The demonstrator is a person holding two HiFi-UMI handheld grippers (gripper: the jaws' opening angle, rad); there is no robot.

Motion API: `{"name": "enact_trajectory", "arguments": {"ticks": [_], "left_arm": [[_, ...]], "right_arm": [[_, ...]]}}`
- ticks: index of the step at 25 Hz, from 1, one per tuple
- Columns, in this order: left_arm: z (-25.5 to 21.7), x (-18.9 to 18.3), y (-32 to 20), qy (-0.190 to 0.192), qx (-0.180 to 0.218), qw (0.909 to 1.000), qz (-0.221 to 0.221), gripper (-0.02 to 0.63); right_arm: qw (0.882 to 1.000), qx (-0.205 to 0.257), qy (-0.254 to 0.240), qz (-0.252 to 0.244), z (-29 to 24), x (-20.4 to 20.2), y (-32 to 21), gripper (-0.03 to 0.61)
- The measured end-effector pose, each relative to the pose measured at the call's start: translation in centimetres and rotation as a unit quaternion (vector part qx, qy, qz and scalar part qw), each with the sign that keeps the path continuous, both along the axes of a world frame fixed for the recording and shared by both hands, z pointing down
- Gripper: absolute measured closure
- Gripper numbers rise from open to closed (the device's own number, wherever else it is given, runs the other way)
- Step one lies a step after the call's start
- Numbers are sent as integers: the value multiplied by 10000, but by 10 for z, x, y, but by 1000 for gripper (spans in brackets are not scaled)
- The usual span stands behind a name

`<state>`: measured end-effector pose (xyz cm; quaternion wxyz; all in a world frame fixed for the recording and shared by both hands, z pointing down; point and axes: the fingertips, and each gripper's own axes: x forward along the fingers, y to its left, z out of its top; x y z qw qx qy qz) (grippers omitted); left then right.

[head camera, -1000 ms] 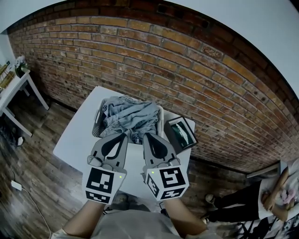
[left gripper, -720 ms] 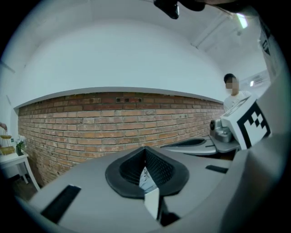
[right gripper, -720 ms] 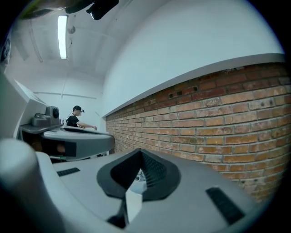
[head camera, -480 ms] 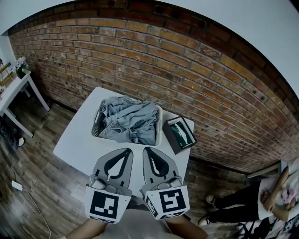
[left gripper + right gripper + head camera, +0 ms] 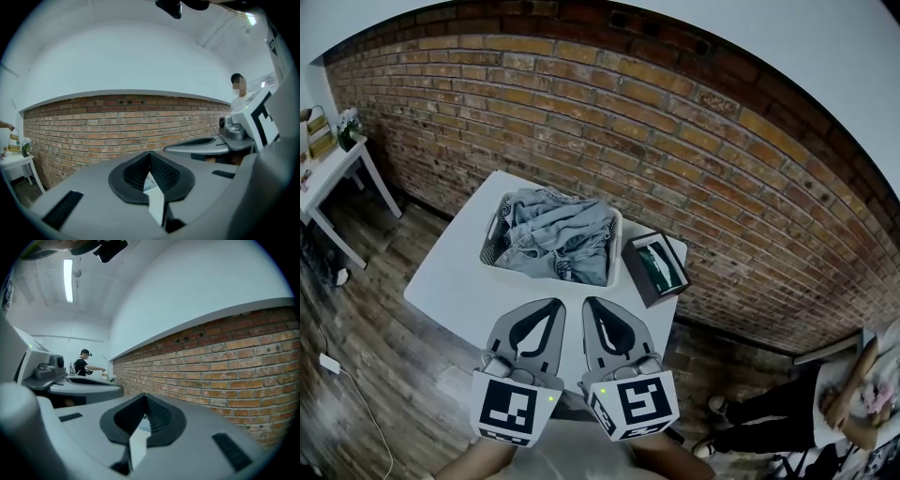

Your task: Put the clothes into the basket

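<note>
We see one long brick wall [image 5: 675, 141] across the back and a dark wooden floor [image 5: 366, 328] below it. On that floor stands one white square tabletop [image 5: 450, 281], and off to the left one smaller white side table [image 5: 328, 173] with small items on it that we cannot make out. At the lower right edge one person [image 5: 825, 403] sits well apart from the tabletop. On the far half of the tabletop rests one white slatted basket [image 5: 491, 246]. The clothes [image 5: 558, 234] lie inside it as one heap of pale blue-grey fabric that fills it to the rim; we cannot count the separate garments. Two tools hang side by side over the near edge of the tabletop, short of the basket and touching nothing. The left tool [image 5: 554, 304] has its jaws pressed together with nothing between them, and the right tool [image 5: 589, 304] is likewise closed and empty. Each carries one marker cube at its rear. Just beside the basket, to its right, sits one small dark open box [image 5: 635, 265] with something green inside.
</note>
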<state>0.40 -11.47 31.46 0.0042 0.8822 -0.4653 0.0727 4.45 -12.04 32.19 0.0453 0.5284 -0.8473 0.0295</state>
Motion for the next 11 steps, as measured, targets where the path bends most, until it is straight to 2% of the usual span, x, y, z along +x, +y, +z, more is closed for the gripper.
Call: {"name": "enact_trajectory", "arguments": {"ticks": [11], "left_arm": [[13,5,14,84,-68,9999,-113,606]], "right_arm": [[9998,-42,41,-177,11,5,17,572]]}}
